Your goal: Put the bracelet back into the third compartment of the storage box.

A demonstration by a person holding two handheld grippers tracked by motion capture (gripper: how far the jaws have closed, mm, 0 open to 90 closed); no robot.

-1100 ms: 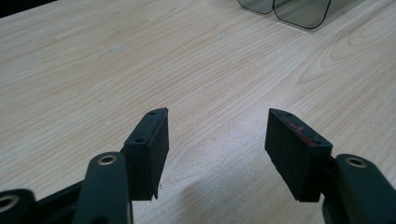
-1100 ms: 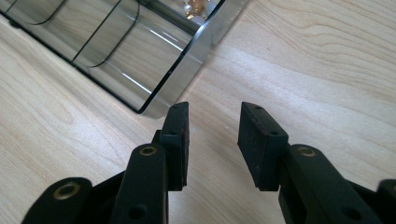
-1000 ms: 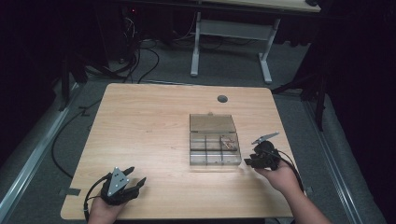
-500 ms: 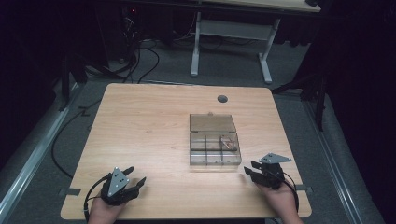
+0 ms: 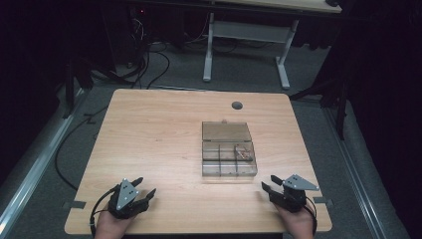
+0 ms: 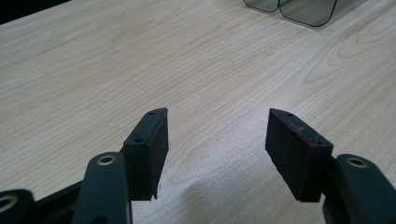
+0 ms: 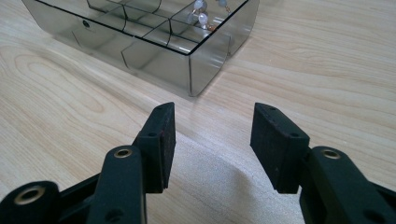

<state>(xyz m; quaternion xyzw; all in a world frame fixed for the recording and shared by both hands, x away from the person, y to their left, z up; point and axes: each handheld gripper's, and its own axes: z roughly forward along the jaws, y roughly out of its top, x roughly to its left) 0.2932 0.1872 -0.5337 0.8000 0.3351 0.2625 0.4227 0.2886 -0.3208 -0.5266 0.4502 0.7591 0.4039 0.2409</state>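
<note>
Smoky clear plastic compartment box (image 5: 228,148), pale woodgrain table (image 5: 149,139), lid open

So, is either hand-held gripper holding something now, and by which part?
Nothing is held. The left hand-held gripper and the right hand-held gripper are both open over the bare table.
</note>
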